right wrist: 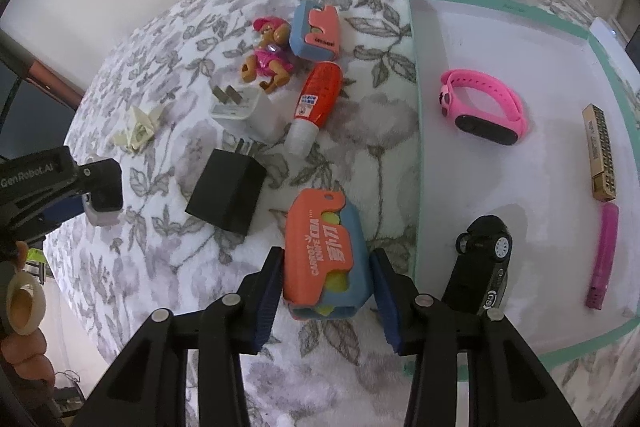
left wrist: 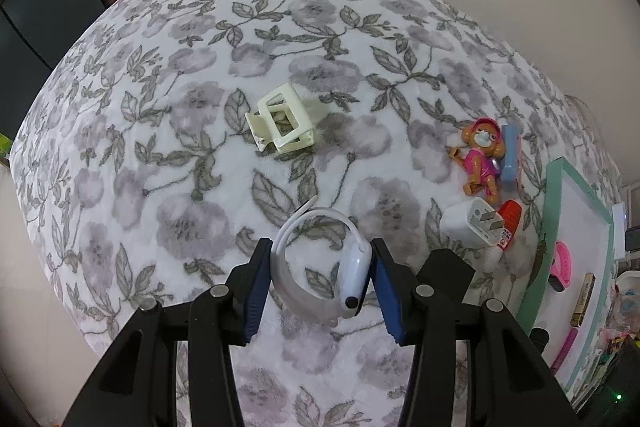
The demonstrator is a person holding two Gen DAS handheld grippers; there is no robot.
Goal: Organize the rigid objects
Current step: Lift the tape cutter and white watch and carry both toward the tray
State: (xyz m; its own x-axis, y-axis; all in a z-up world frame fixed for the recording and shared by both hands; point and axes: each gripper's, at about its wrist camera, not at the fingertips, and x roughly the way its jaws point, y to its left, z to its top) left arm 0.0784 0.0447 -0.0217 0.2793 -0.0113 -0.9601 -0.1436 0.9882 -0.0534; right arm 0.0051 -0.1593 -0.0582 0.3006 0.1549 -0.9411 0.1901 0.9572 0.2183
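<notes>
My left gripper (left wrist: 320,287) is shut on a white smart band (left wrist: 354,279), its loop between the blue pads above the floral blanket. My right gripper (right wrist: 326,291) has its pads on both sides of an orange and blue carrot knife package (right wrist: 324,259), just left of the teal-rimmed tray (right wrist: 418,147). The tray holds a pink smart band (right wrist: 486,107), a black toy car (right wrist: 486,263), a tan harmonica (right wrist: 600,153) and a magenta stick (right wrist: 604,255). The left gripper also shows at the left edge of the right wrist view (right wrist: 96,193).
On the blanket lie a cream hair clip (left wrist: 282,123), a toy dog figure (left wrist: 482,159), a white plug (left wrist: 474,223), a black charger (right wrist: 228,195), a red glue tube (right wrist: 316,103) and a second blue and orange package (right wrist: 318,33). Clutter sits beyond the tray.
</notes>
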